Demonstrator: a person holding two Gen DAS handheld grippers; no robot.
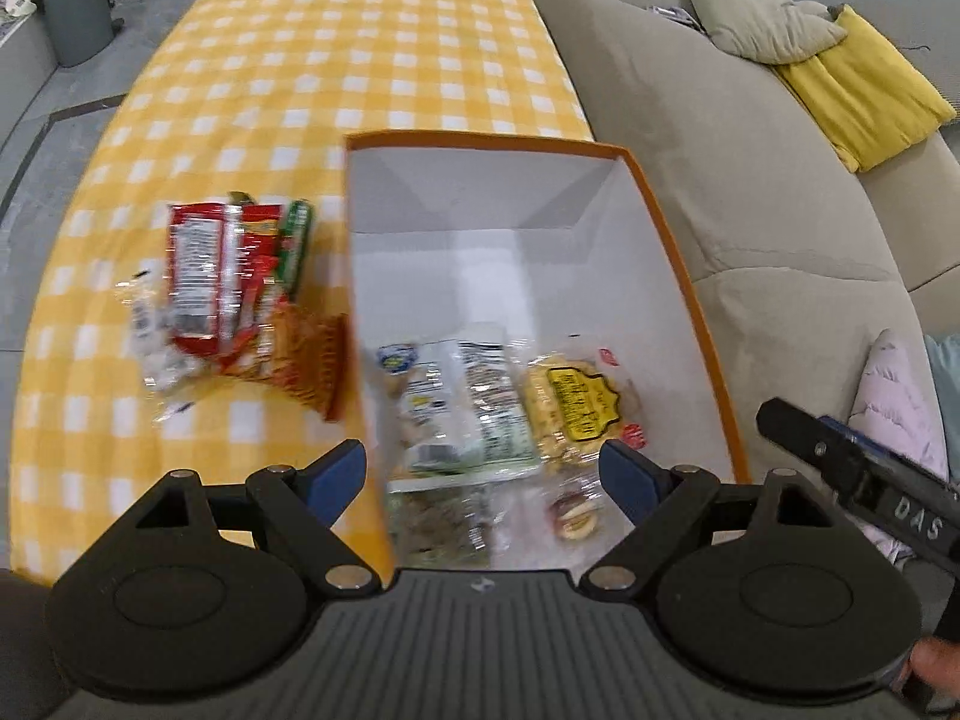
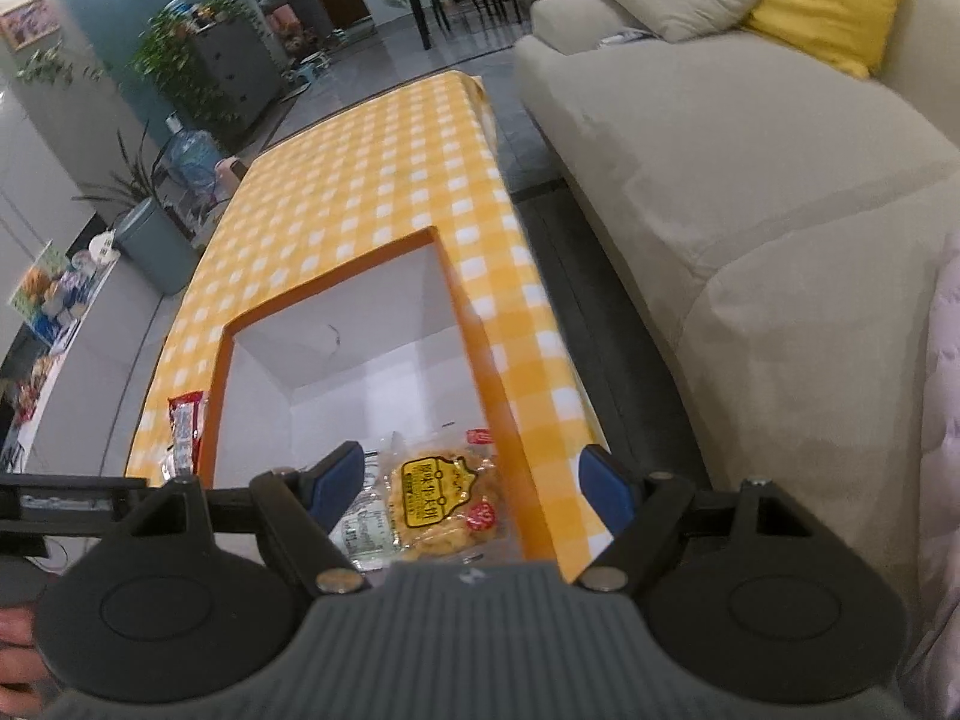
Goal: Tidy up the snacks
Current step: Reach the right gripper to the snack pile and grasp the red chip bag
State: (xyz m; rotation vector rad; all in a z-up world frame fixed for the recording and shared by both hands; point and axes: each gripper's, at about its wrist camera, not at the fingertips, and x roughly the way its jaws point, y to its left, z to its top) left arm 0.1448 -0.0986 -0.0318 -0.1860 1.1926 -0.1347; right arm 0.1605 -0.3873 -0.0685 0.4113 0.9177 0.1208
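Note:
An orange box (image 1: 678, 252) with a white inside stands on the yellow checked table (image 1: 336, 60). Inside it lie a yellow snack packet (image 1: 576, 408), a clear packet with a white label (image 1: 462, 402) and other clear-wrapped snacks. Left of the box a pile of red packets (image 1: 228, 276) lies on the cloth. My left gripper (image 1: 483, 474) is open and empty above the box's near end. My right gripper (image 2: 474, 486) is open and empty above the yellow packet (image 2: 441, 498) in the box (image 2: 480, 348); a red packet (image 2: 186, 426) shows left of the box.
A beige sofa (image 1: 750, 192) with a yellow cushion (image 1: 864, 90) runs along the table's right side. A grey bin (image 1: 75, 6) stands on the floor at the far left. The right gripper's body (image 1: 864, 480) shows at the right of the left wrist view.

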